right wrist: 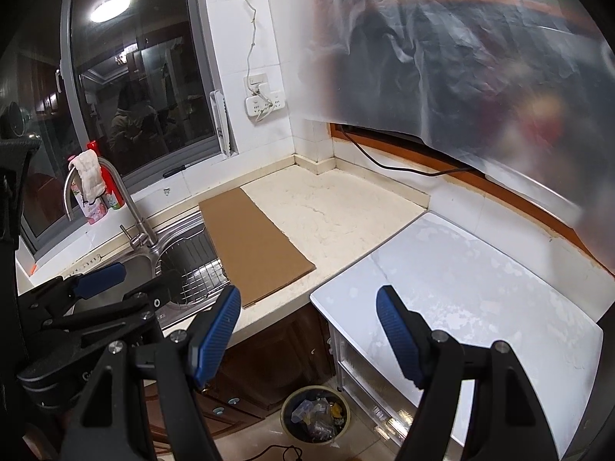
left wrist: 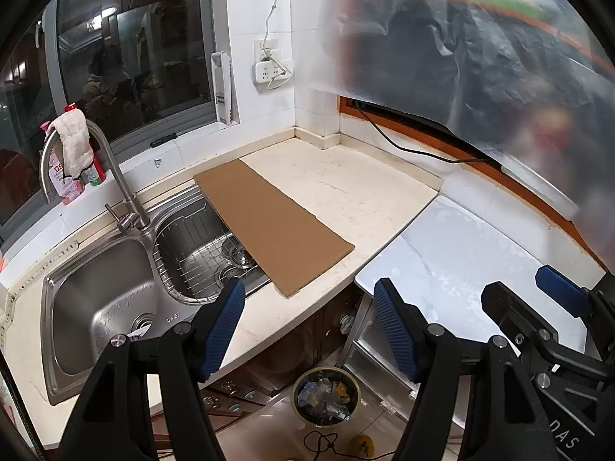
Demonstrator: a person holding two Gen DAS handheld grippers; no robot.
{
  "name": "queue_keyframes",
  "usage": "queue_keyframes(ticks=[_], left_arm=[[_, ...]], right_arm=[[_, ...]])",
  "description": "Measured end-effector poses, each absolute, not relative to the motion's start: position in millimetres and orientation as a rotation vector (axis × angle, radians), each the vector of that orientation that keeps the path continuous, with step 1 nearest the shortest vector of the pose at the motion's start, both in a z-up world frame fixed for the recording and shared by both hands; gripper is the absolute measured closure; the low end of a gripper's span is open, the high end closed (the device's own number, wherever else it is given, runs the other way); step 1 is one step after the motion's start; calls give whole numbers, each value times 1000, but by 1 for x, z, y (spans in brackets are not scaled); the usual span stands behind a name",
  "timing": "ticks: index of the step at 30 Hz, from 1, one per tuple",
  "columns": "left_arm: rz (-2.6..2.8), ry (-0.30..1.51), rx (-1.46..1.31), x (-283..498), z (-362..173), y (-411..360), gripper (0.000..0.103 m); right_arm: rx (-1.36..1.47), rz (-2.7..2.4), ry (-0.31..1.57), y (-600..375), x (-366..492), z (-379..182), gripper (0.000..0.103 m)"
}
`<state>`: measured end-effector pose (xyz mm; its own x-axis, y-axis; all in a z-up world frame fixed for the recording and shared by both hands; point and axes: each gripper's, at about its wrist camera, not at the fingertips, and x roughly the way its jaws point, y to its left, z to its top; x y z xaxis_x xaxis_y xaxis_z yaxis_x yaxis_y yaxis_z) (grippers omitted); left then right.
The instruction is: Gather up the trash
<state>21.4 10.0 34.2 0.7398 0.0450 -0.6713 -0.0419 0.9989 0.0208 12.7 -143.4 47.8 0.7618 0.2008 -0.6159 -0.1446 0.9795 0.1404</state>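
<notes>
A round waste bin [left wrist: 326, 395] full of wrappers stands on the floor below the counter edge; it also shows in the right wrist view [right wrist: 315, 415]. My left gripper [left wrist: 309, 326] is open and empty, held above the counter's front edge and the bin. My right gripper [right wrist: 307, 330] is open and empty too, just right of the left one; it shows at the right edge of the left wrist view [left wrist: 534, 288]. The left gripper shows at the lower left of the right wrist view [right wrist: 140, 280]. No loose trash shows on the counter.
A flat cardboard sheet [left wrist: 269, 223] lies on the beige counter [left wrist: 346, 192], partly over the steel double sink [left wrist: 103, 299]. A tap [left wrist: 115, 176] carries a cloth. A white table [left wrist: 480, 261] adjoins at right. Plastic sheeting [left wrist: 480, 57] hangs above. Cables lie on the floor.
</notes>
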Motion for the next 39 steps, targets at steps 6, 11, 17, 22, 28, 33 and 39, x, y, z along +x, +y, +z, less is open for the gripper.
queue_keyframes(ticks=[6,11,17,22,28,33,39], left_arm=[[42,736,6,22,35,9,35],[39,732,10,21,36,9,35],[37,730,11,21,36,10,35],[35,729,12,20,36,10,35],[36,728,12,19,36,9,35],[38,729,12,19,36,9,35],[38,730,12,18,35,9,35]], right_arm=[[93,183,678,-144,11,47,29],[96,184,676,-145,9,47,29],[97,180,672,-145,7,48,29],[97,178,671,-144,6,48,29],[99,179,671,-145,6,48,29],[98,181,672,-146,6,48,29],[99,180,672,-146,5,48,29]])
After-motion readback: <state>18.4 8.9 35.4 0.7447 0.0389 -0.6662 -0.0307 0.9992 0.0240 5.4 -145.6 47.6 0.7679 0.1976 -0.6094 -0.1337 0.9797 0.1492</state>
